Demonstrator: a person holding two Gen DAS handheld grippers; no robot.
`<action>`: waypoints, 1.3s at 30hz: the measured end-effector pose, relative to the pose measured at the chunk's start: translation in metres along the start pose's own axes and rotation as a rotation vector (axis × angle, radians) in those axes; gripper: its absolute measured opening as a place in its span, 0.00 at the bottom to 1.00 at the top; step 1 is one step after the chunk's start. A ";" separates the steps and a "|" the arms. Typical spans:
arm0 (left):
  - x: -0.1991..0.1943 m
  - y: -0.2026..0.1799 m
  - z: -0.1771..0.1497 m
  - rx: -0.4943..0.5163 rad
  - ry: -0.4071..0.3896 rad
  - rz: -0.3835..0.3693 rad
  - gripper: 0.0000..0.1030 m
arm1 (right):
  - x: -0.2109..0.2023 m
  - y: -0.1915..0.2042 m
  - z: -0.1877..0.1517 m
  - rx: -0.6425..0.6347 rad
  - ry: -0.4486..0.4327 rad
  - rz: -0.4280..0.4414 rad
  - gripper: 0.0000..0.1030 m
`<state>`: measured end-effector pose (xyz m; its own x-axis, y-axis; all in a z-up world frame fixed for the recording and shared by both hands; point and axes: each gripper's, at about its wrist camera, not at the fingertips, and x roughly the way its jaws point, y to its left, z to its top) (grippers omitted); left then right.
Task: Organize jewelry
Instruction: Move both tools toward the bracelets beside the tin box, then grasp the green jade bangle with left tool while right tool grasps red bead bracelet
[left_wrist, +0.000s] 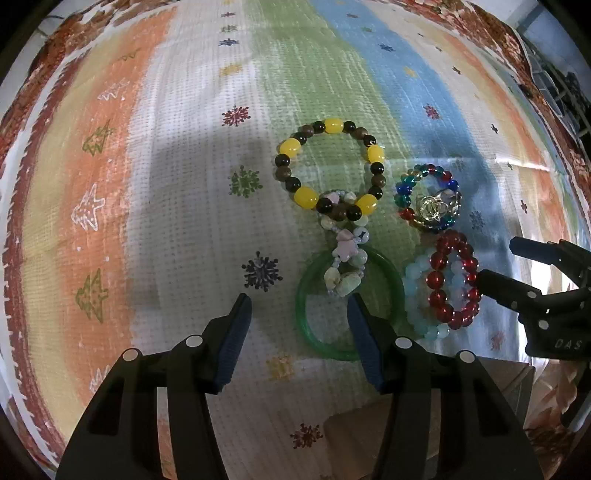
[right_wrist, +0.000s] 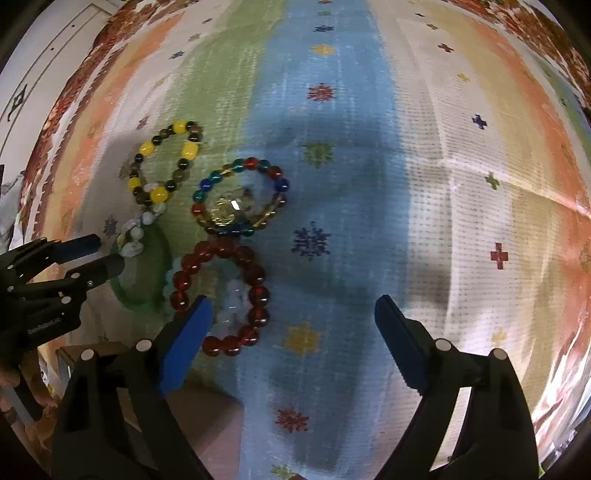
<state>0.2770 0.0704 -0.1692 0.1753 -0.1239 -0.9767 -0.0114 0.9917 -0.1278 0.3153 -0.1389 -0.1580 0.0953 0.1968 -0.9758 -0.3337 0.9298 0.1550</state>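
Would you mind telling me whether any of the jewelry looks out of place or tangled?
Yes: the pastel stone bracelet lies draped across both the yellow-and-brown bracelet and the green bangle, and the red bracelet overlaps the pale blue one.

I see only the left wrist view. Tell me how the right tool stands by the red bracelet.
Observer: The right tool is wide open. One pad is at the red bead bracelet's near-left edge, and the other is over bare cloth.
Operator: Report what lies right of the pile.
Observer: Only the striped cloth with its printed marks. No more jewelry shows there.
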 end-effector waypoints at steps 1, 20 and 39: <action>0.000 0.001 0.001 -0.001 0.000 -0.001 0.52 | 0.000 -0.001 0.000 0.004 0.000 -0.002 0.85; 0.018 -0.024 0.002 0.108 0.017 0.099 0.48 | 0.013 0.026 0.004 -0.045 0.005 -0.032 0.59; 0.017 -0.040 -0.001 0.111 -0.002 0.083 0.06 | 0.021 0.004 -0.001 -0.012 0.003 -0.017 0.15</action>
<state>0.2798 0.0281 -0.1809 0.1801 -0.0410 -0.9828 0.0832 0.9962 -0.0263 0.3150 -0.1310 -0.1783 0.0985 0.1800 -0.9787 -0.3433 0.9293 0.1364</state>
